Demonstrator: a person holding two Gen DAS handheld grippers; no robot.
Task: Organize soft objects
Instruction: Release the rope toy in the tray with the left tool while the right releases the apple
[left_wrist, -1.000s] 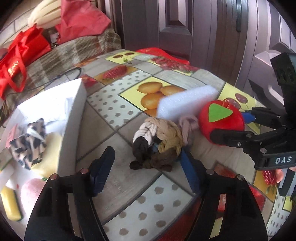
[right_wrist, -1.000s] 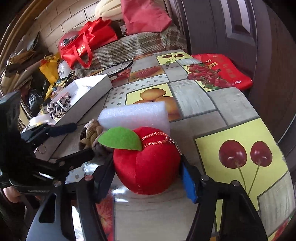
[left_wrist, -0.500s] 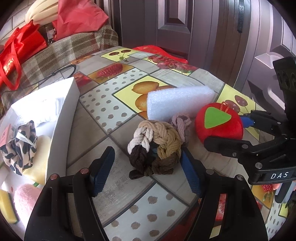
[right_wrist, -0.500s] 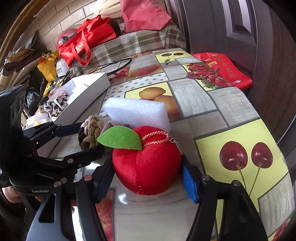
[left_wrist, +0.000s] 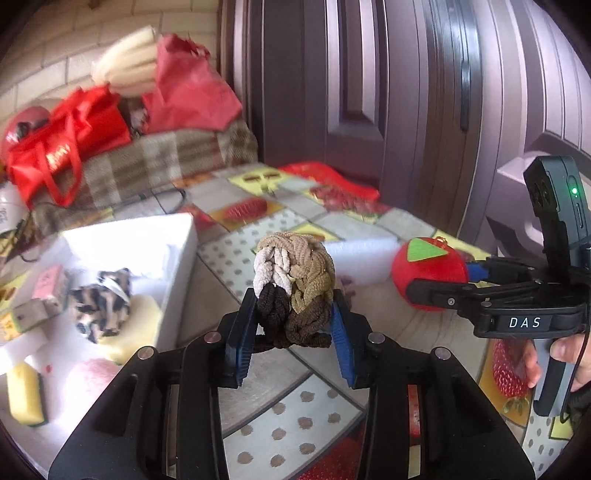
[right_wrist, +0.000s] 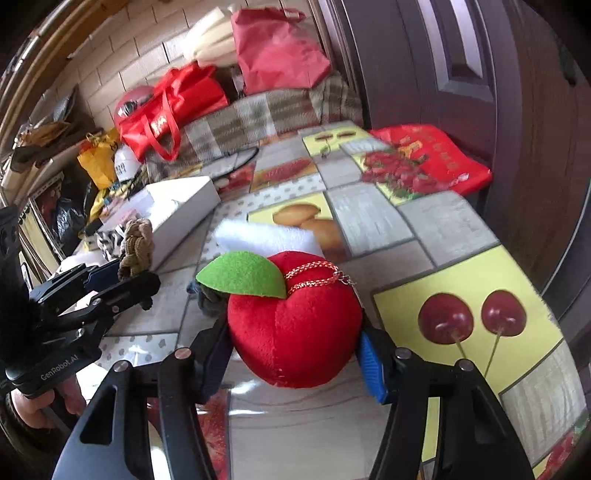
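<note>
My left gripper (left_wrist: 293, 332) is shut on a braided bundle of hair ties (left_wrist: 293, 284), beige, white, brown and black, and holds it above the table. It also shows in the right wrist view (right_wrist: 137, 248). My right gripper (right_wrist: 293, 358) is shut on a red plush apple (right_wrist: 295, 325) with a green leaf, resting on the table. The apple shows in the left wrist view (left_wrist: 428, 275). A white foam block (right_wrist: 266, 238) lies just behind the apple. A white box (left_wrist: 173, 266) at the left holds a leopard scrunchie (left_wrist: 101, 310), sponges and other soft items.
The table has a fruit-pattern cloth (right_wrist: 461, 317). A small dark soft item (right_wrist: 208, 301) lies left of the apple. A red bag (right_wrist: 428, 162) sits at the table's far edge. A plaid-covered bench with red bags (left_wrist: 66, 144) stands behind; a dark door (left_wrist: 369, 92) is beyond.
My left gripper closed on the braided hair ties and lifted them off the table. The right gripper stays around the plush apple and has closed against its sides.
</note>
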